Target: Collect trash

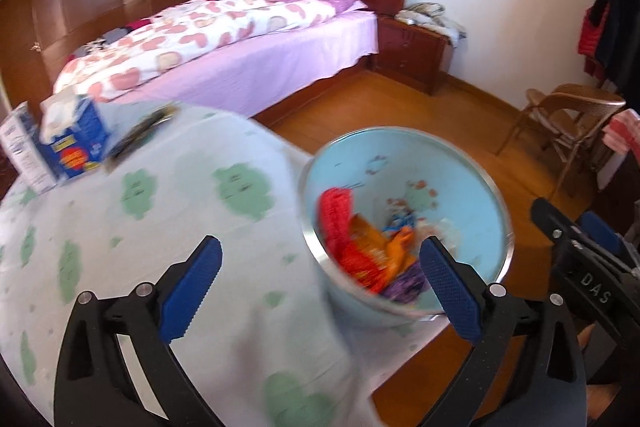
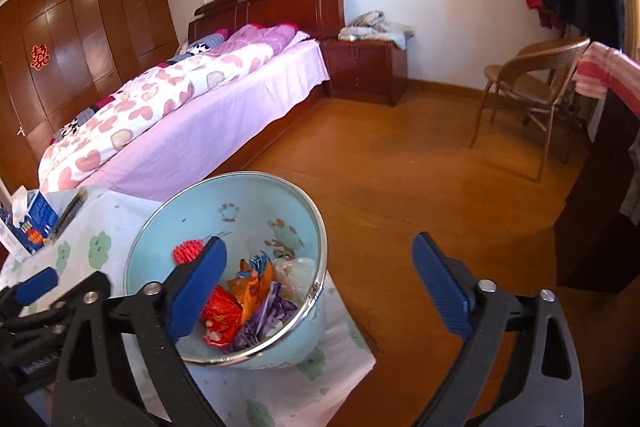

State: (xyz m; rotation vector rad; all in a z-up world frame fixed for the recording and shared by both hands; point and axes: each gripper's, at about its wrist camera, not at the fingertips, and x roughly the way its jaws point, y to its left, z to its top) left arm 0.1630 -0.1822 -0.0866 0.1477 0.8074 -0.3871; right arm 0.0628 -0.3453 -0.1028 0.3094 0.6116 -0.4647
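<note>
At your far left, at ten o'clock on the worktop (image 1: 168,227), stands one blue tissue box (image 1: 76,139), with one white carton (image 1: 24,151) beside it. Your left gripper (image 1: 320,291) has its jaws wide apart, nothing between them; the single pale-blue bin (image 1: 472,187) sits at one o'clock from them, on the worktop's corner. Inside lies the trash (image 2: 248,303): roughly five crumpled wrappers, though blur makes the count uncertain. Your right gripper (image 2: 320,291) is likewise spread, empty, with the bin at ten o'clock, partly behind its left finger.
</note>
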